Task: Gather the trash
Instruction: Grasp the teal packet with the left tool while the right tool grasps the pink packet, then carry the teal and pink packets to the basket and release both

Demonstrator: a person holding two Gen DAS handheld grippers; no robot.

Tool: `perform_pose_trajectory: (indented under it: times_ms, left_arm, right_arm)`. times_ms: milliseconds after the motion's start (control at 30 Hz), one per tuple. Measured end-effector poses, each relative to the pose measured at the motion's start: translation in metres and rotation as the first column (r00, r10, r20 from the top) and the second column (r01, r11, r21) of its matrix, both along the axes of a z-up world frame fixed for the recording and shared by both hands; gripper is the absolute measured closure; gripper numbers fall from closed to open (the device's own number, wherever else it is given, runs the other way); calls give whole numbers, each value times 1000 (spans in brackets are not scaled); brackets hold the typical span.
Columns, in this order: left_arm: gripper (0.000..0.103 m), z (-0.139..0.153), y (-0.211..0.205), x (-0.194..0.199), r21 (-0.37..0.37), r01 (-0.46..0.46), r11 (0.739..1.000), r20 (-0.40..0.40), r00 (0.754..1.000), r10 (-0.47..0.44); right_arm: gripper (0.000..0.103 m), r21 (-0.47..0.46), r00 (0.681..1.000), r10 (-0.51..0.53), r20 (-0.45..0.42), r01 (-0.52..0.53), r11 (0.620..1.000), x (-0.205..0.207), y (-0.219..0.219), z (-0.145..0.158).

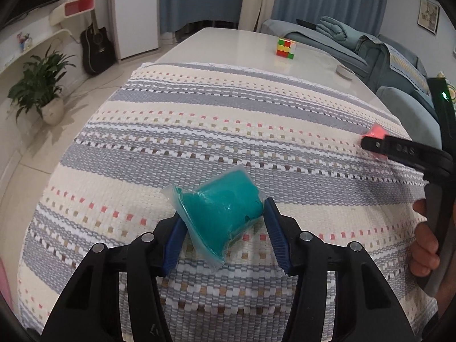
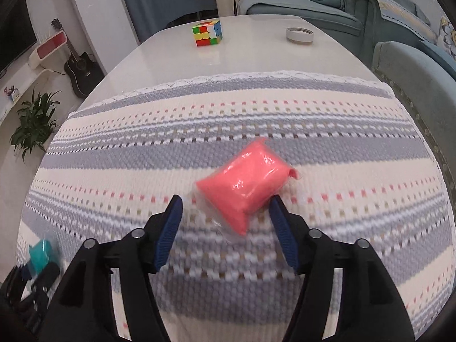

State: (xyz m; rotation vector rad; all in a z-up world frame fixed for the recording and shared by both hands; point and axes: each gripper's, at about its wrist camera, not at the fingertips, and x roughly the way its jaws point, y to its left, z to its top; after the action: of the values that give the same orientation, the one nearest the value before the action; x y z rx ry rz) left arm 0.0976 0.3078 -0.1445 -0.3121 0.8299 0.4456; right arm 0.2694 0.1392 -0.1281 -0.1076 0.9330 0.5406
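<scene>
Left gripper (image 1: 223,229): its two blue pads stand partly apart; the teal packet (image 1: 219,211) sits right between them; the packet's clear wrap lies over the left pad (image 1: 171,245) and its teal body comes up against the tip of the right pad (image 1: 276,233); I cannot tell if the pads press on it.

Right gripper (image 2: 225,213): its blue pads also stand partly apart; the pink packet (image 2: 245,185) lies between the tips; the right pad (image 2: 280,225) is just beside the packet's lower corner, maybe touching; the left pad (image 2: 171,228) is apart from the pink part, with only the clear wrap near it.

Hand: some fingers (image 1: 424,245) of the person's right hand show at the right edge of the left view, around the black handle.

Containers: one small round white dish (image 2: 299,34) stands on the bare table (image 2: 171,54) far back; I cannot see inside it; no packet is in it.

Teal packet: it lies on the striped cloth (image 1: 199,131); its long side runs from lower left to upper right; a flat clear edge of wrap sticks out at the left end.

Pink packet: it lies on the same cloth, well apart from the teal one; its long side also runs from lower left to upper right; a bit of clear wrap trails off its lower end.

Other things: a colour cube (image 2: 207,32) stands on the bare table beyond the cloth, left of the dish.
</scene>
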Motion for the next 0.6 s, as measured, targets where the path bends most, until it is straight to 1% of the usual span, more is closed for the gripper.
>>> perform_pose_trajectory:
  times_ms: [167, 267, 333, 400, 500, 600]
  left_arm:
    - [53, 0, -2, 0, 12, 4, 1000, -2, 1000, -4]
    - [54, 1, -8, 1, 33, 12, 999, -9, 1000, -12]
    - [54, 1, -9, 1, 39, 17, 999, -6, 1000, -17]
    - [54, 1, -8, 1, 28, 20, 999, -4, 1000, -20]
    - [55, 2, -6, -2, 20, 30, 999, 14, 999, -30]
    - [56, 7, -14, -5, 28, 89, 996, 47, 995, -90]
  right_arm:
    - [41, -31, 1000, -24, 12, 24, 999, 8, 14, -2]
    - [42, -63, 998, -45, 33, 47, 997, 12, 23, -3]
    - [52, -87, 997, -63, 47, 66, 994, 14, 25, -4]
    - [53, -74, 997, -60, 52, 64, 995, 13, 23, -3]
    - [53, -3, 996, -54, 73, 55, 998, 4, 10, 6]
    - [53, 35, 997, -36, 63, 33, 999, -11, -11, 12]
